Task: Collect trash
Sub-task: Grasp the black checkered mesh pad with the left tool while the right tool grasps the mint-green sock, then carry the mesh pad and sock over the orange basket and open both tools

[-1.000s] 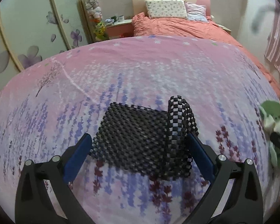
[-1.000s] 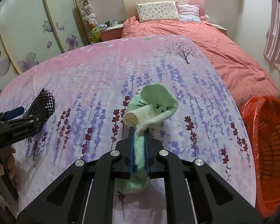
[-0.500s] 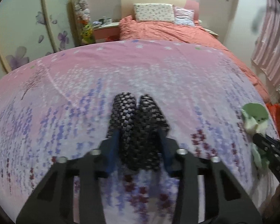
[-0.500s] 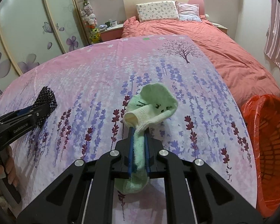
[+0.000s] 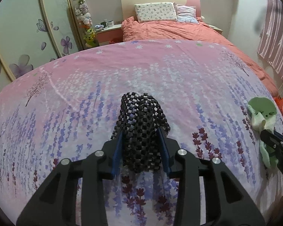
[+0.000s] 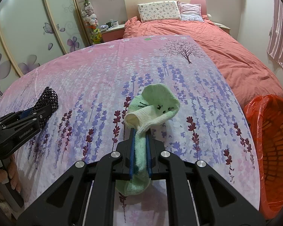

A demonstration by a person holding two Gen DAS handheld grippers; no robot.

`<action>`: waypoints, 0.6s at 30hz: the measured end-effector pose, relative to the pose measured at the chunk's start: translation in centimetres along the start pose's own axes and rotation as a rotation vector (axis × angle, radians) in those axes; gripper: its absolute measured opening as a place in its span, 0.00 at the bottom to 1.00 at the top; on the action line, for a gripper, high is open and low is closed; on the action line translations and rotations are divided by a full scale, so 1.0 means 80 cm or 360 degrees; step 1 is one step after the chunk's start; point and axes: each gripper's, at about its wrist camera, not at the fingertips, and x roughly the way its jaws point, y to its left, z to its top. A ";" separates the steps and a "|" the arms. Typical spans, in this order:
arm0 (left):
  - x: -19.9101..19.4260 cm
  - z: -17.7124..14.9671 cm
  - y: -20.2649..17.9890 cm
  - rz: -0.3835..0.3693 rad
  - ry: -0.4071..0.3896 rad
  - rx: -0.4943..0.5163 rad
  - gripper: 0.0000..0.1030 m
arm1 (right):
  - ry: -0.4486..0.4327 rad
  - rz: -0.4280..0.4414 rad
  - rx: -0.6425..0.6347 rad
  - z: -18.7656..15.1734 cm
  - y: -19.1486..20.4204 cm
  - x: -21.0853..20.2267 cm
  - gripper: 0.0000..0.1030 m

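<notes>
A black open-weave mesh mat [image 5: 141,116], bunched into a thick fold, sits between the blue pads of my left gripper [image 5: 139,131] over the lavender-print bedspread [image 5: 84,86]. The pads press on both its sides while the jaws are opening slightly. In the right wrist view the same left gripper [image 6: 45,111] and mat [image 6: 48,98] show at the far left, with a hand on the handle. My right gripper [image 6: 140,131] is shut on a pale green sock [image 6: 156,101], which stands up above the fingertips. The sock [image 5: 260,111] also shows at the right edge of the left wrist view.
An orange basket lined with a red bag [image 6: 269,131] stands on the floor to the right of the bedspread's edge. Beyond lies a bed with a coral duvet [image 6: 207,37] and pillows. Sliding wardrobe doors [image 6: 28,33] with flower prints run along the left.
The left jaws went from wide around the flat mesh mat to closed on it, bunching it into a narrow fold. The right gripper and sock have stayed put.
</notes>
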 end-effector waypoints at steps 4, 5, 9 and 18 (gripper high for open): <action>-0.001 -0.001 0.008 -0.0030 0.0002 -0.0036 0.40 | 0.0000 -0.0001 0.0001 0.000 0.000 -0.001 0.10; -0.001 -0.001 0.009 -0.0024 0.0002 -0.0031 0.40 | 0.0000 -0.0001 0.0000 0.000 0.000 -0.001 0.10; 0.000 -0.001 0.013 -0.0019 0.0003 -0.0026 0.40 | 0.0000 -0.0002 -0.0001 0.000 0.000 -0.001 0.10; 0.001 -0.001 0.015 -0.0028 0.0003 -0.0031 0.40 | -0.0001 -0.0022 -0.0018 0.000 0.003 -0.001 0.13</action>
